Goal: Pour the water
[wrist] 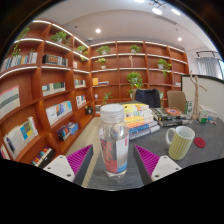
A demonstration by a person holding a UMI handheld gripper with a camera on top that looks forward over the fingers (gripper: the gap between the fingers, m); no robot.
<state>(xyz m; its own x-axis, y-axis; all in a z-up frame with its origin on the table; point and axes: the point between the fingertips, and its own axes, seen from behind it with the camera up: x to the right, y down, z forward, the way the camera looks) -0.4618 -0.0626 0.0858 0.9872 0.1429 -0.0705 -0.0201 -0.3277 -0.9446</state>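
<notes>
The hand-held gripper [113,160] has its two fingers squeezed on a clear plastic bottle [114,140] with a white cap, one pink pad [80,158] pressing each side. The bottle stands up straight between the fingers. Just beside it, to the right, a green mug [181,141] sits on the surface [205,150]. Bookshelves [45,95] with plants fill the wall behind.
</notes>
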